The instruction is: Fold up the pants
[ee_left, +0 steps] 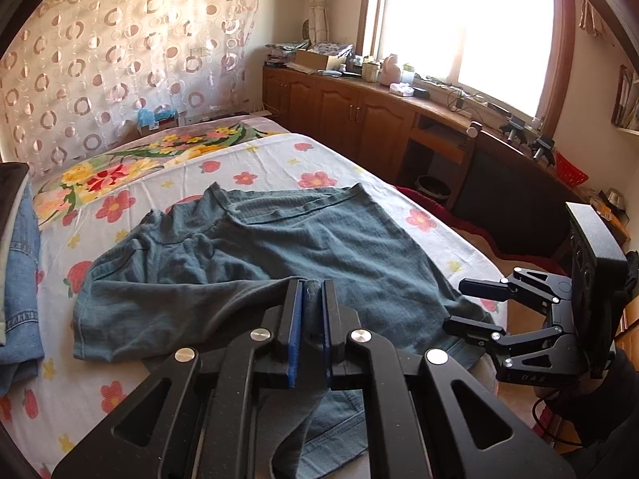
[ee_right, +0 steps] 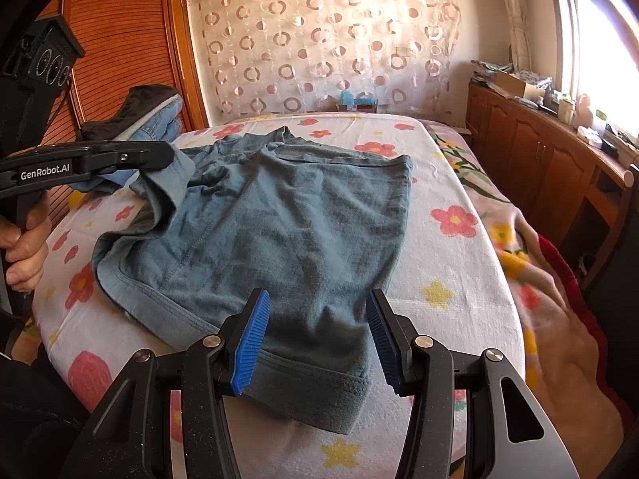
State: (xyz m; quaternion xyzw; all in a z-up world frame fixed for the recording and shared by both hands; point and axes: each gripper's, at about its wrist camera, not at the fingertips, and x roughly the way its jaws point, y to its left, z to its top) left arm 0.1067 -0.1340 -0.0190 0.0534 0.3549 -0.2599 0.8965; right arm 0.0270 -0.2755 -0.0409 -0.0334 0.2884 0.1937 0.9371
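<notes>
Teal pants (ee_left: 287,247) lie rumpled across the flowered bed sheet (ee_left: 247,163). My left gripper (ee_left: 313,289) is shut on a raised fold of the pants' near edge, with cloth pinched between its blue pads. In the right wrist view that gripper (ee_right: 165,157) holds the fold lifted at the pants' (ee_right: 279,231) left side, with a hand on its grip. My right gripper (ee_right: 317,293) stands open over the near hem, one blue pad on each side and neither pressing the cloth. The left wrist view shows it (ee_left: 455,305) open at the bed's right edge.
A stack of folded clothes with jeans (ee_right: 159,123) sits at the bed's far left. Wooden cabinets (ee_left: 351,115) with clutter on top run under the bright window on the right. A red-edged blanket (ee_right: 567,271) hangs off the bed's right side. A wooden wardrobe door (ee_right: 120,40) stands behind the stack.
</notes>
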